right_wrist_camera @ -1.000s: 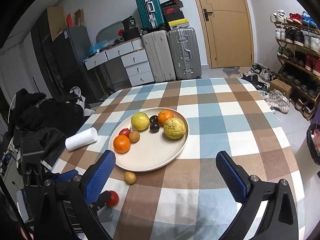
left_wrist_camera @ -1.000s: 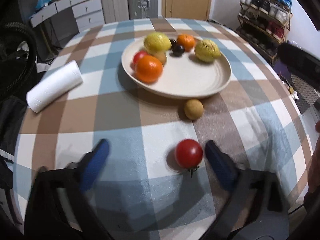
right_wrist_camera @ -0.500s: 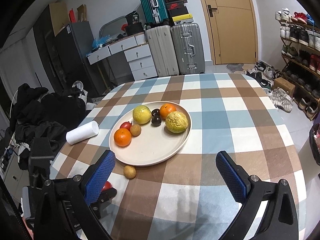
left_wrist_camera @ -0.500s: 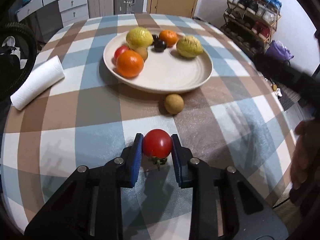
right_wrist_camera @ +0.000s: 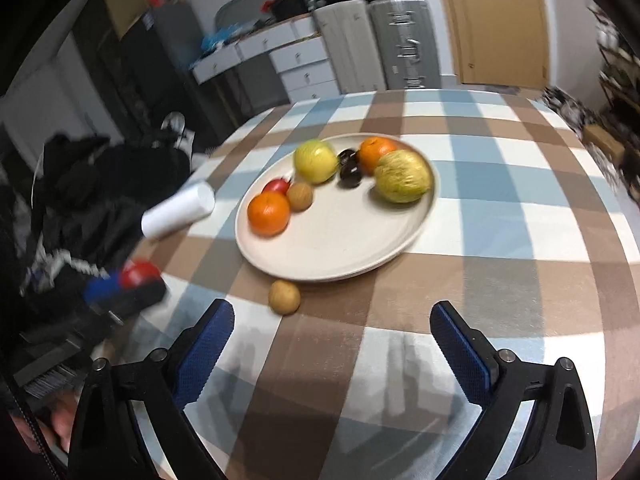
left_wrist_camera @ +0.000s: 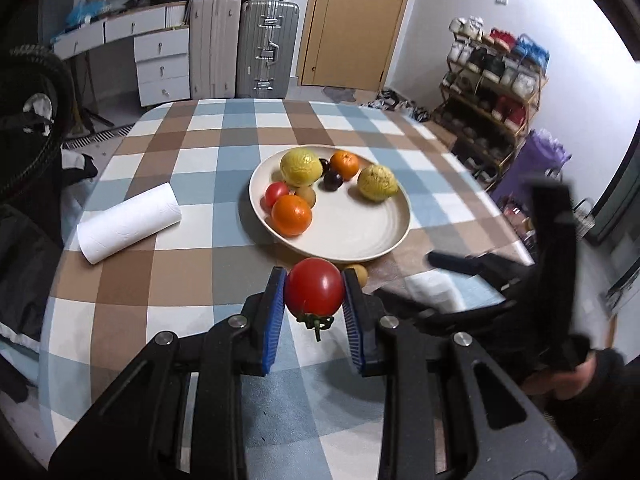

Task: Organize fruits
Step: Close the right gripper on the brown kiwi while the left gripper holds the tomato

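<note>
Table (left_wrist_camera: 188, 264): checked cloth in blue, brown and white.

Plate (left_wrist_camera: 360, 240): round, cream, mid-table, carrying two yellow fruits, two oranges, dark plums, a small red fruit and a brown one.

Paper roll (left_wrist_camera: 128, 222): white, on its side, left of the plate.

Your left gripper (left_wrist_camera: 314, 292): blue pads clamped on the tomato.

Your right gripper (right_wrist_camera: 332, 334): jaws wide and closing, nothing between them.

Tomato (left_wrist_camera: 315, 286): glossy red, round, green stem hanging down; held clear of the cloth, near the plate's front edge.

Brown fruit (right_wrist_camera: 284, 297): small, round, matt, on the cloth just beside the plate's rim.
</note>
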`<state>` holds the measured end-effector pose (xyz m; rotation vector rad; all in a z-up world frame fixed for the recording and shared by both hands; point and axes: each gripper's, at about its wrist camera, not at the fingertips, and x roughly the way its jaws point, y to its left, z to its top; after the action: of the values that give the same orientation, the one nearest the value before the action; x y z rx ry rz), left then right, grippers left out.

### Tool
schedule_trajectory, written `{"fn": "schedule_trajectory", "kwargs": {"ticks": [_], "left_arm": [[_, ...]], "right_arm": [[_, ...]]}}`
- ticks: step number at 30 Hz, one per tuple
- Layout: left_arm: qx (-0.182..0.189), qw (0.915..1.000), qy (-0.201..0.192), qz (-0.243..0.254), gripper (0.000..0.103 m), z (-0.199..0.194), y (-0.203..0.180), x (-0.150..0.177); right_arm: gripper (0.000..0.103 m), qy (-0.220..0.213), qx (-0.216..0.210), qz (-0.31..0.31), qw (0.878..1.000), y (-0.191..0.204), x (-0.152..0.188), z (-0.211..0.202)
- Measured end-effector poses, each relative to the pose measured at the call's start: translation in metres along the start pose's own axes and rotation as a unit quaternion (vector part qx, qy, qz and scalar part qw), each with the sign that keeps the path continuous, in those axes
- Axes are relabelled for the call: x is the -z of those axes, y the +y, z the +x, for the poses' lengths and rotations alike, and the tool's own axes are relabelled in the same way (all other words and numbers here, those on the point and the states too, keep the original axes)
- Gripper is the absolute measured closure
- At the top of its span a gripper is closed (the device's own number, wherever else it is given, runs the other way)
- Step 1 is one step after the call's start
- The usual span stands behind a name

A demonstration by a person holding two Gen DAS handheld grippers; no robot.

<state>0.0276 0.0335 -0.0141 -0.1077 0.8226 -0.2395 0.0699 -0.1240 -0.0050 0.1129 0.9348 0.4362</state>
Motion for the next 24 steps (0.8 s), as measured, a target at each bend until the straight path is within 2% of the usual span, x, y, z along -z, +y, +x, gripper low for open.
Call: {"fn": "schedule_trajectory", "kwargs": {"ticks": [4, 7, 14, 17, 19, 20, 24], "left_arm": [[0.012, 0.9999, -0.01, -0.006, 0.078, -0.013, 0.008, -0.003], [0.021, 0.9997, -0.011, -0.012, 0.078, -0.018, 0.013, -0.004], [0.034, 0.9992, -0.007, -0.018, 0.078, -0.02, 0.016, -0.003], [0.033, 0.9993, -0.006, -0.018, 0.078, -0.02, 0.016, -0.003], [0.028, 0.9995, -0.003, -0.017, 0.078, -0.017, 0.014, -0.003], [0.025, 0.9996, -0.001, -0.017, 0.078, -0.017, 0.014, -0.003], [0.012, 0.9997, 0.008, -0.02, 0.078, -0.006, 0.013, 0.0]], "right_arm": [[0.014, 0.017, -0.005, -0.034, 0.999, 0.016, 0.004, 0.017], [0.017, 0.023, -0.001, -0.049, 0.999, 0.026, 0.005, 0.027], [0.032, 0.032, 0.019, -0.055, 0.998, 0.035, 0.0, 0.047], [0.042, 0.037, 0.029, -0.054, 0.997, 0.037, -0.002, 0.053], [0.059, 0.045, 0.031, -0.054, 0.997, 0.037, -0.002, 0.056], [0.059, 0.047, 0.034, -0.055, 0.997, 0.037, -0.002, 0.056], [0.074, 0.047, 0.028, -0.059, 0.997, 0.038, -0.002, 0.054]]}}
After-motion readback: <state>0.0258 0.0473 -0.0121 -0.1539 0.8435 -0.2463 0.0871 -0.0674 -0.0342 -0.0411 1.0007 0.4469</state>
